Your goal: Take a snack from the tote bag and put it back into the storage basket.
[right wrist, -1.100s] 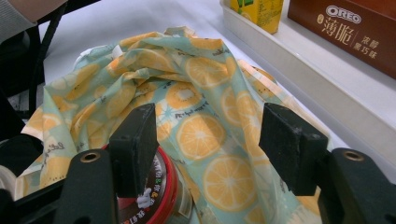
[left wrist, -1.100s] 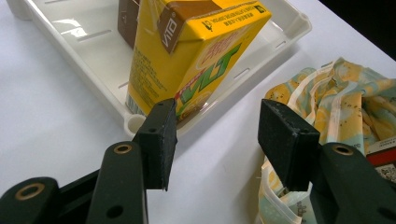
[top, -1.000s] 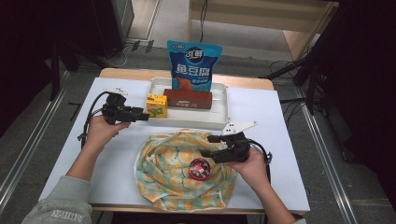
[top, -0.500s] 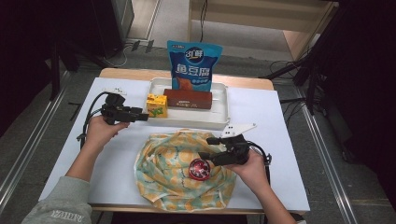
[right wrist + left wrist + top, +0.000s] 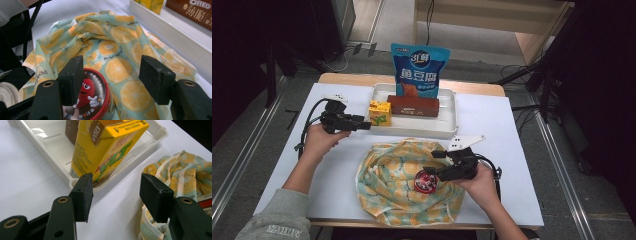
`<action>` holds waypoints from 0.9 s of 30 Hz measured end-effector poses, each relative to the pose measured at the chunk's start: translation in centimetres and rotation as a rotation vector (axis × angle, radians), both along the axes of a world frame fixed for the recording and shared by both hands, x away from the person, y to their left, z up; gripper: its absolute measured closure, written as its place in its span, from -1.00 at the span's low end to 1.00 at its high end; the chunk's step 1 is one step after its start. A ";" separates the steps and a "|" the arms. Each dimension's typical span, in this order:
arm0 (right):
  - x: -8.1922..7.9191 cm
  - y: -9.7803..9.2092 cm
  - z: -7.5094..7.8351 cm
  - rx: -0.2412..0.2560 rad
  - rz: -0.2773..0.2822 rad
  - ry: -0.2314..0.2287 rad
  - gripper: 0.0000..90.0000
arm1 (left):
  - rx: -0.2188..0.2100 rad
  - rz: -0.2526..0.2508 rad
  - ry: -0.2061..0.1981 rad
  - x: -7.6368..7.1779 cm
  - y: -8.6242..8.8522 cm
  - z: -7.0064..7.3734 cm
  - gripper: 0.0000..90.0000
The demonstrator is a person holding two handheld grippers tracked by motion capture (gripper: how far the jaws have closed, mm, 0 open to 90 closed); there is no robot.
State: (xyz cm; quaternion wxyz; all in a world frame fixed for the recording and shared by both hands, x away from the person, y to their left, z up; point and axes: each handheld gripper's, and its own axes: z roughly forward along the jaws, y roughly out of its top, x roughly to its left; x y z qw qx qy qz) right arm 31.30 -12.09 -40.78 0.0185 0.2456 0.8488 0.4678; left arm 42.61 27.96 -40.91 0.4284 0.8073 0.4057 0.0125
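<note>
Right tool (image 5: 110,82) spread over M&M's tin (image 5: 91,98), lower centre on orange-print cloth bag (image 5: 404,187). Tin rigid, slick-rimmed: pinch across lid edge. Left tool (image 5: 115,195) spread near yellow juice carton (image 5: 105,150).

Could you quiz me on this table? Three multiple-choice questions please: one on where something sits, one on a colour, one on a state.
1. Where does the round M&M's tin lie?
A. in the white tray
B. on the orange-print cloth bag
C. on the floor

2. What colour is the drink carton?
A. yellow
B. purple
C. black

3. How are the left gripper jaws?
A. shut on the carton
B. shut on nothing
C. open

Answers: 1 B, orange-slice fabric surrounds it; 2 A, yellow sides face the left gripper view; 3 C, white table shows between them.
</note>
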 end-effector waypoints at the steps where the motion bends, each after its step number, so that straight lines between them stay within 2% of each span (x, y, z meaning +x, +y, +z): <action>1: -0.1 0.1 0.0 -0.001 0.001 0.002 -0.16 | 0.001 0.000 -0.001 0.0 0.0 0.0 -0.01; 15: -1.4 0.8 -0.9 -0.007 0.032 0.013 -0.17 | -0.005 0.004 0.000 0.0 0.1 0.0 -0.03; 21: -2.1 1.2 -1.1 -0.020 0.051 0.007 -0.21 | -0.008 0.008 0.000 0.0 0.1 0.0 -0.04; 24: -2.4 1.5 -1.3 -0.036 0.058 0.019 -0.24 | -0.008 0.009 -0.002 0.0 0.1 0.0 -0.04; 27: -2.7 1.7 -1.4 -0.053 0.060 -0.002 -0.29 | -0.006 0.011 0.000 0.0 0.1 0.0 -0.04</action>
